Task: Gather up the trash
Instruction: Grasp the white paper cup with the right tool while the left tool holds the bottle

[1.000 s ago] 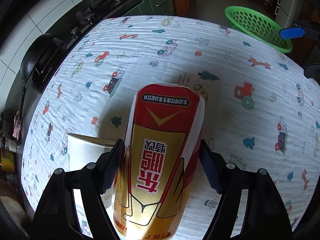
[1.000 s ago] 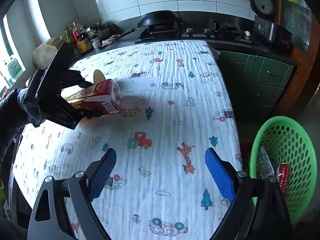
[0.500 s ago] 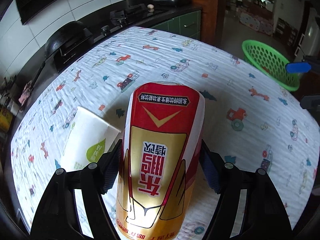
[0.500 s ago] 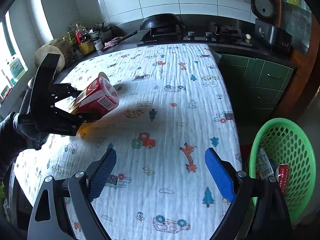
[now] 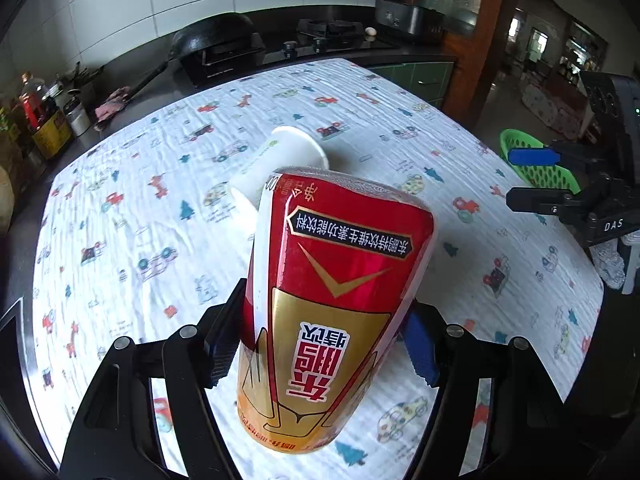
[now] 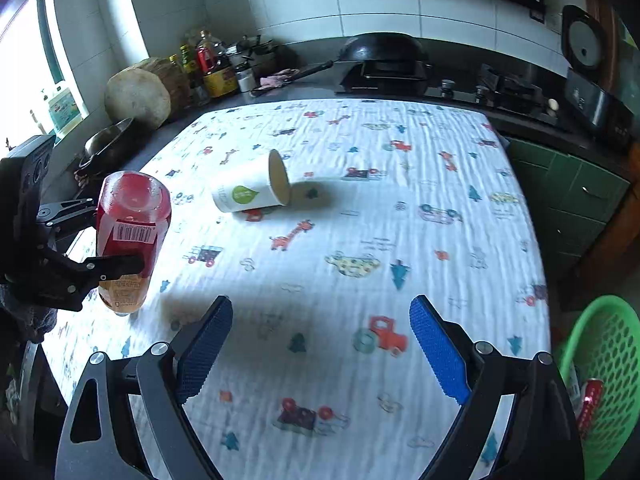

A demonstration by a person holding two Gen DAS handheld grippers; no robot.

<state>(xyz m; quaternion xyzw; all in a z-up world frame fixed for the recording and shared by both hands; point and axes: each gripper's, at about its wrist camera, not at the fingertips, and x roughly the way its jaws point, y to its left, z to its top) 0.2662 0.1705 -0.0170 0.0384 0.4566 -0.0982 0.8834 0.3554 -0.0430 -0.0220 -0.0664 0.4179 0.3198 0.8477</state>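
The left gripper (image 5: pixel 320 344) is clamping the red can (image 5: pixel 332 312) above the table (image 6: pixel 360 240); the right gripper (image 6: pixel 320 344) is hovering over it, jaws spread.

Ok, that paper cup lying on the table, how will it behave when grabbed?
The paper cup lies on its side, so a nudge would probably roll it in a curve. Thin open-mouthed walls likely crush under a hard squeeze. It looks empty, so probably very light.

Daylight was admitted through the window (image 6: pixel 28 76) at the left, which was overexposed. Soft shadows were cast across the tablecloth (image 6: pixel 400 208). Straight lines were bent and corners blackened by fisheye distortion.
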